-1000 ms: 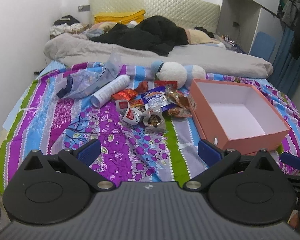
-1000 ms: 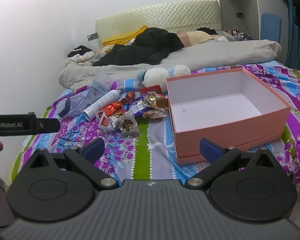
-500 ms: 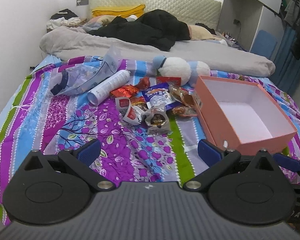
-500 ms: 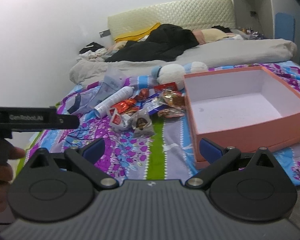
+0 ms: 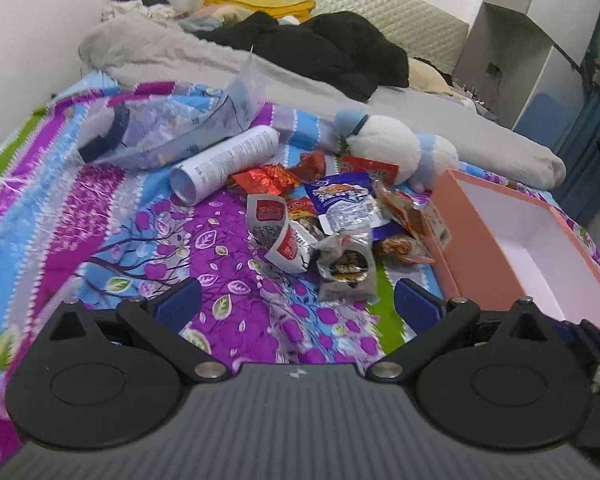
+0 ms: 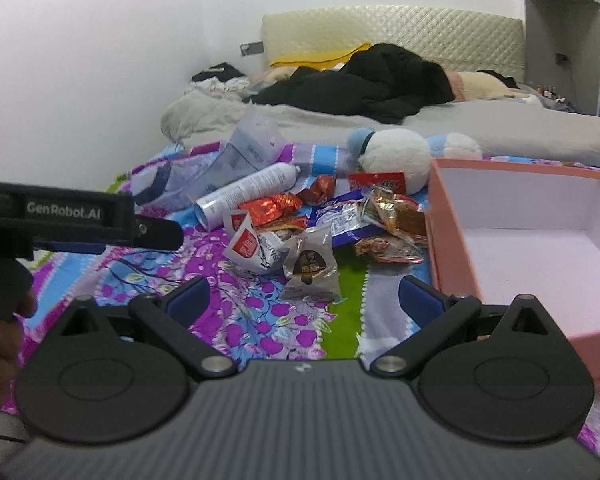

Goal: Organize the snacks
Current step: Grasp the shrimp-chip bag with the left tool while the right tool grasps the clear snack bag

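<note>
A: Left tool [image 5: 296, 304], right tool [image 6: 304, 294] — condition?
B: Both had fingers spread apart, nothing held, above the bedspread [image 5: 100, 216].
A: Snacks?
B: Snack packets [image 5: 332, 220] were heaped mid-bed, just beyond the tools — touching the empty pink box [image 6: 540, 240] on its left side. Plush toy [image 6: 392, 156] lay behind.

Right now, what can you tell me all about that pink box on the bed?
The salmon-pink cardboard box is rectangular, lidless and open at the top, with a pale white lining and nothing inside. It sits flat on the purple patterned bedspread, right of the heap of shiny snack wrappers; some orange packets lie against its left wall. A white and blue plush toy lies just behind its far corner.
</note>
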A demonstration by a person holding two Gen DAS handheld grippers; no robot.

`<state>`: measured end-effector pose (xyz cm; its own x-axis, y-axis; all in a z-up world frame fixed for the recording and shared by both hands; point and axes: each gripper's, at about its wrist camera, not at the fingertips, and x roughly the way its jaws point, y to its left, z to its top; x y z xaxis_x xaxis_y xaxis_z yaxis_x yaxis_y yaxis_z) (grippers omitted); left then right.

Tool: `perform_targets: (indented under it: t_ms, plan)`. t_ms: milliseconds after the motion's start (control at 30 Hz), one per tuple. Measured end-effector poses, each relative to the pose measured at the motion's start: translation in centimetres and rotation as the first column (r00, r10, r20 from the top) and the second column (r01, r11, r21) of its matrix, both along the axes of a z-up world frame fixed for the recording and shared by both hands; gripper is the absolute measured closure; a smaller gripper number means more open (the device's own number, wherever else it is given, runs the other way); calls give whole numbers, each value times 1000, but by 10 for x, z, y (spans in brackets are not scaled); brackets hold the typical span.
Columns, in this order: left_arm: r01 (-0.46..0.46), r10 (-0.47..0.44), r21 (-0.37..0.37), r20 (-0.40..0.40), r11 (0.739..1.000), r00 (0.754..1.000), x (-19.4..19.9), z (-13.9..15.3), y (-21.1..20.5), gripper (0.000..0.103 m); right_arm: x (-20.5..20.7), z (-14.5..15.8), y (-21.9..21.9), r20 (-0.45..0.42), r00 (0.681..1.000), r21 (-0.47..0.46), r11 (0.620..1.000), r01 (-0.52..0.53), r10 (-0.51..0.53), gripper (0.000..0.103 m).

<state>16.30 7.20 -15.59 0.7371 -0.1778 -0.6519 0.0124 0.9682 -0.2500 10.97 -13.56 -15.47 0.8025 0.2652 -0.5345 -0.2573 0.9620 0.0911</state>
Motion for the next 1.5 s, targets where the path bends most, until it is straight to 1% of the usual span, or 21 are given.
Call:
perform_targets:
  t_ms: [67, 167, 300, 367, 433, 500, 533, 633, 700, 733, 767, 800, 867, 967, 1067, 1233, 1333, 1500]
  plan:
    - [3, -3, -22, -1, 1000, 1000, 16, -15, 3, 2, 14, -12, 5, -4, 1000, -16, 999, -31, 31, 1]
    - [12, -13, -42, -8, 999, 1000, 39, -35, 5, 5, 35, -32, 17, 2, 999, -73, 996, -44, 44, 1]
    - [24, -26, -73, -23, 997, 999, 68, -59, 6, 12, 61, -56, 25, -8, 999, -90, 995, -52, 52, 1]
    - [20, -22, -80, -24, 997, 999, 82, -69, 7, 13, 74, -67, 29, -8, 999, -125, 991, -48, 47, 9]
    - [15, -18, -96, -29, 995, 999, 92, -76, 9, 14, 88, -77, 30, -32, 999, -129, 991, -46, 43, 11]
    - [8, -12, -122, -30, 992, 999, 104, -84, 14, 20, 101, -85, 31, -44, 998, -120, 992, -41, 36, 12]
    - [7, -12, -135, -32, 991, 999, 108, -86, 15, 25, 105, -88, 32, -49, 998, -123, 992, -42, 36, 15]
    - [10, -19, -180, -48, 984, 999, 122, -98, 18, 34, 118, -99, 39, -65, 997, -134, 990, -54, 45, 23]
    - [27, -38, -202, -53, 979, 998, 129, -105, 17, 40, 124, -105, 43, -74, 996, -136, 989, -61, 51, 26]
    - [33, -45, -201, -53, 979, 998, 131, -107, 15, 46, 126, -107, 45, -78, 996, -143, 988, -65, 54, 30]
    - [38, -50, -196, -56, 980, 997, 133, -109, 14, 54, 128, -110, 47, -76, 996, -152, 986, -64, 53, 30]
    - [41, -53, -191, -62, 981, 997, 134, -112, 12, 60, 130, -112, 49, -76, 996, -164, 984, -68, 56, 30]
    - [47, -60, -195, -63, 980, 996, 135, -113, 10, 78, 132, -113, 51, -76, 995, -167, 983, -80, 68, 35]
    - [55, -67, -205, -54, 977, 996, 130, -111, 10, 86, 130, -111, 52, -77, 995, -175, 981, -78, 65, 37]
    - [61, -72, -207, -44, 976, 996, 120, -103, 10, 90, 123, -106, 49, -87, 994, -179, 981, -76, 61, 39]
    - [53, -61, -192, -37, 980, 997, 95, -88, 9, 91, 109, -96, 45, -115, 991, -185, 979, -81, 61, 43]
    - [44, -53, -187, -43, 981, 998, 76, -82, 9, 92, 93, -90, 41, -131, 990, -187, 979, -83, 59, 46]
    - [1, -15, -187, -76, 982, 997, 41, -73, 10, 92, 67, -82, 31, -168, 985, -157, 985, -74, 48, 48]
